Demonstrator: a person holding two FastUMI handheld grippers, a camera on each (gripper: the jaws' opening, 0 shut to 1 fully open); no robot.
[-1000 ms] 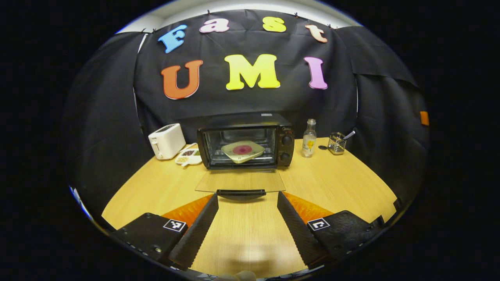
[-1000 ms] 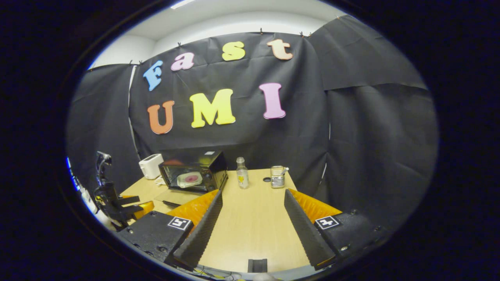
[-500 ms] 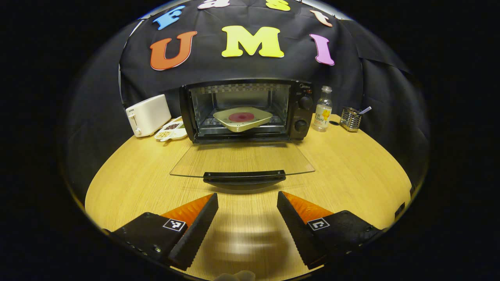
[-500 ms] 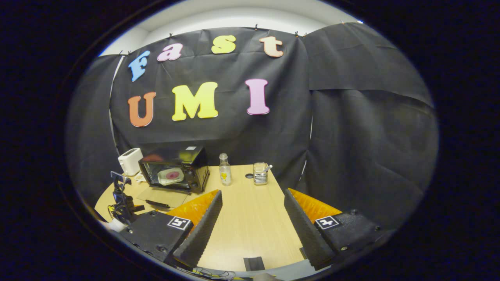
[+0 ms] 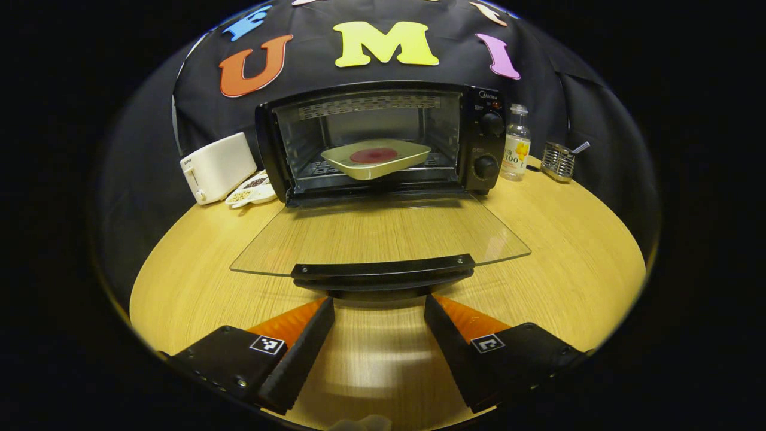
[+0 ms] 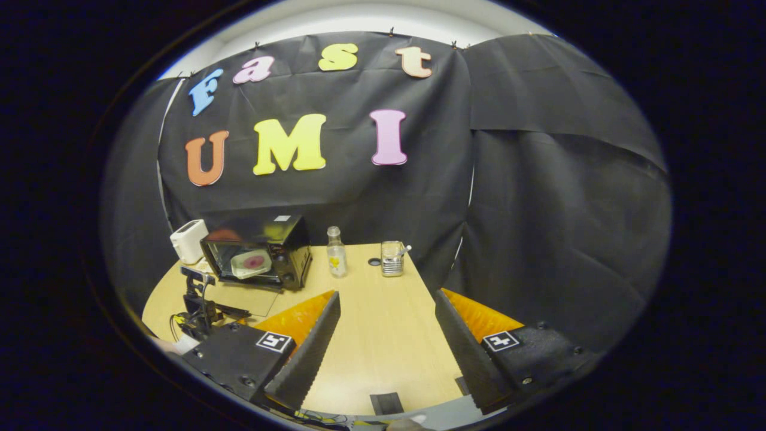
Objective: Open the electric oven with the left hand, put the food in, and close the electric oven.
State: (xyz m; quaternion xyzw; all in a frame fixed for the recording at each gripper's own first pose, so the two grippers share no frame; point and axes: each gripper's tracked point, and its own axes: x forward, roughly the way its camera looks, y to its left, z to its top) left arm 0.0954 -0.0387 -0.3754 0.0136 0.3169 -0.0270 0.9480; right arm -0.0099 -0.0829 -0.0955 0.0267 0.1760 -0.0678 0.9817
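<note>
Nearest, the left gripper (image 5: 379, 311) has its fingers spread and empty, poised just short of the door handle (image 5: 383, 269). The glass door (image 5: 383, 230) lies fully down over the wooden table (image 5: 568, 239). Beyond it the oven (image 5: 383, 140) stands open with the plate of food (image 5: 376, 158) already on the rack. Off to the right, the right gripper (image 6: 386, 314) hovers spread and idle over bare table. The risk, I'd say: lifting from the handle's edge could let the fingers slip, dropping the door or shoving the oven back towards the toaster (image 5: 216, 167) and bottle (image 5: 516, 143).
</note>
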